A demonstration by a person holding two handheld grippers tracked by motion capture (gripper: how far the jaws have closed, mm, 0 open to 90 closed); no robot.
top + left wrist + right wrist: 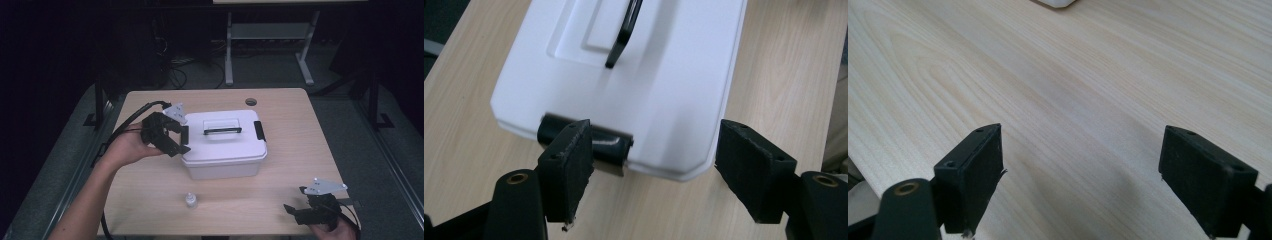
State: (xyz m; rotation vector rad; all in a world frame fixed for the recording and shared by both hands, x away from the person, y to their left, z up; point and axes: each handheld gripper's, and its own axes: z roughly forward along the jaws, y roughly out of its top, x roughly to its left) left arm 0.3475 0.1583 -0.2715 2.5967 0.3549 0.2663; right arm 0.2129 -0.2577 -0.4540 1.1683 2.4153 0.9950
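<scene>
Left fingers: the left gripper stands spread wide and holds nothing; one pad sits right in front of the black latch, the other pad hangs off past the corner of the box.

Thing in hand: the white box lies directly ahead of the left fingers, lid on, its near end between the two pads; from above, the gripper is at that end, touching or just short of it, I cannot tell which.

Latch: it looks still folded down against the lid edge, so unclasping seems the step in hand.

Risk, slip: only the corner of one pad meets the latch. If it pushes there, it may skate off the rounded clasp and nothing will open.

Risk, shove: nothing braces the box. A sideways push from the left fingers could slide it along the table rather than lift the clasp.

Risk, far latch: the second latch sits on the end away from the fingers; if it stays shut, prying this end could twist the lid.

Handle: the black handle lies farther ahead, along the middle of the lid, out of the way.

Right fingers: the right gripper is also spread wide and empty, over bare wood, well apart from the box.

Bottle: a small bottle stands between the two grippers, near the box front; a sliding box could tip it.
</scene>
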